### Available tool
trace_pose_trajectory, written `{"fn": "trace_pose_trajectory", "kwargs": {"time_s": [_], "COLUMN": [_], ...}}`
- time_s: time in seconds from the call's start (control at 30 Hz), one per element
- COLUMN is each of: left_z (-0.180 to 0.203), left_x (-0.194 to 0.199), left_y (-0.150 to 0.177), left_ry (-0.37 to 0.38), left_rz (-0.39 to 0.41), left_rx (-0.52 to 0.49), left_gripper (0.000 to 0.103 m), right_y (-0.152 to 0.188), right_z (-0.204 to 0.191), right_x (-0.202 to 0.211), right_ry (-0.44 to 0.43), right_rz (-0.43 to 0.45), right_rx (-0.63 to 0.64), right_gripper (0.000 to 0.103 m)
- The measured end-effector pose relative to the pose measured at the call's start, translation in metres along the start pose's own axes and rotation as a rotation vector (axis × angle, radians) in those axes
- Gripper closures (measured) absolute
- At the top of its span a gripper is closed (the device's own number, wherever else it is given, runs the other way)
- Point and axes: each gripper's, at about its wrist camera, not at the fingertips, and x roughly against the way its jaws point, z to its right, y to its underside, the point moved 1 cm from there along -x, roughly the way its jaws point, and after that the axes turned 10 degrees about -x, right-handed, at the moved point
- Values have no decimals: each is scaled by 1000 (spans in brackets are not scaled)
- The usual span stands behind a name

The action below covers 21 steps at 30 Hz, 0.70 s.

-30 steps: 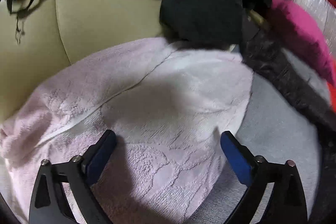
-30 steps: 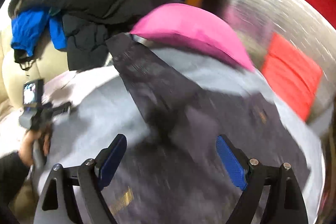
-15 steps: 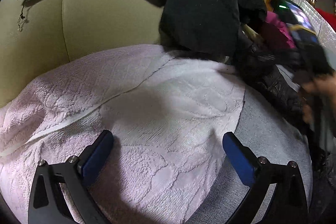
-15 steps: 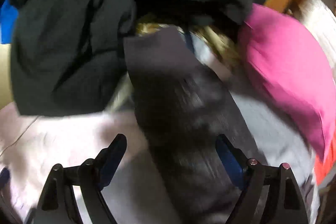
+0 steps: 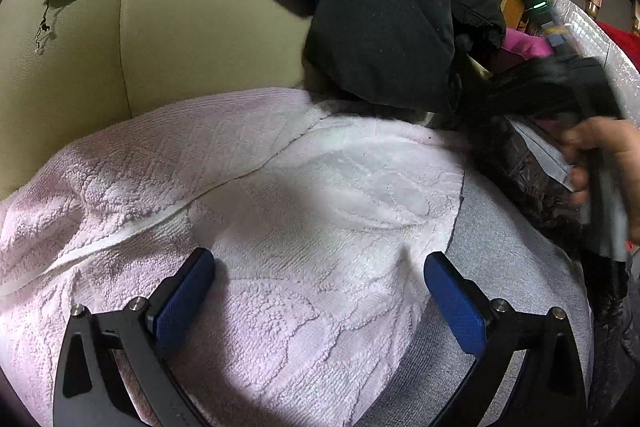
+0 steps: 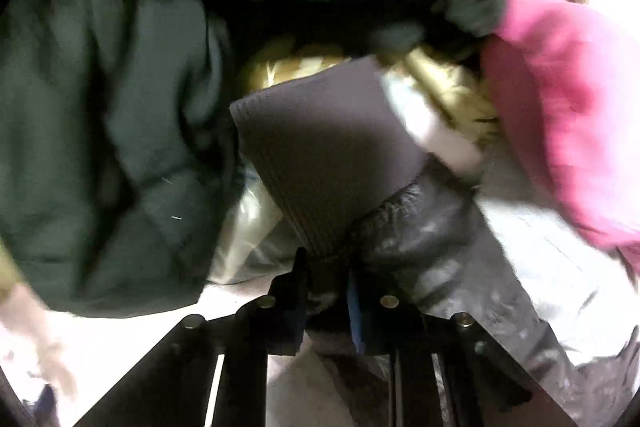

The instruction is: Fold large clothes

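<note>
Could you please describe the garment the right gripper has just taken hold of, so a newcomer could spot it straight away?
Start at the cream sofa back and the heap of dark coats against it. A black shiny jacket sleeve runs out from under that heap, beside the pink cushion. It alone ends in a grey ribbed cuff, and the right gripper is shut on it.

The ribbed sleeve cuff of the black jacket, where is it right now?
In the right wrist view the ribbed cuff sits center frame, pinched by the right gripper, between the dark green coat and the pink cushion.
</note>
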Motion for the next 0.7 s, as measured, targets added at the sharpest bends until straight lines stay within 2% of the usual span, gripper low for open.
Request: {"fn": "trace_pose_trajectory", "kwargs": {"time_s": [0.23, 0.4, 0.5, 0.7], "left_z": [1, 3, 5, 10], "left_x": [-3, -8, -10, -16], "left_y": [-1, -2, -3, -6], "left_ry": [-12, -17, -20, -32], "left_rz": [-18, -23, -29, -44], "left_rx": [-11, -16, -20, -32], "left_gripper": [1, 1, 1, 1], "right_y": [-1, -1, 9, 41], "right_z": [17, 48, 76, 169], "right_x": [92, 160, 197, 283], "right_ry": [-134, -206, -229, -235], "right_rz": [110, 207, 259, 381], "right_rx": [-61, -155, -235, -405], "right_gripper": [85, 85, 85, 85]}}
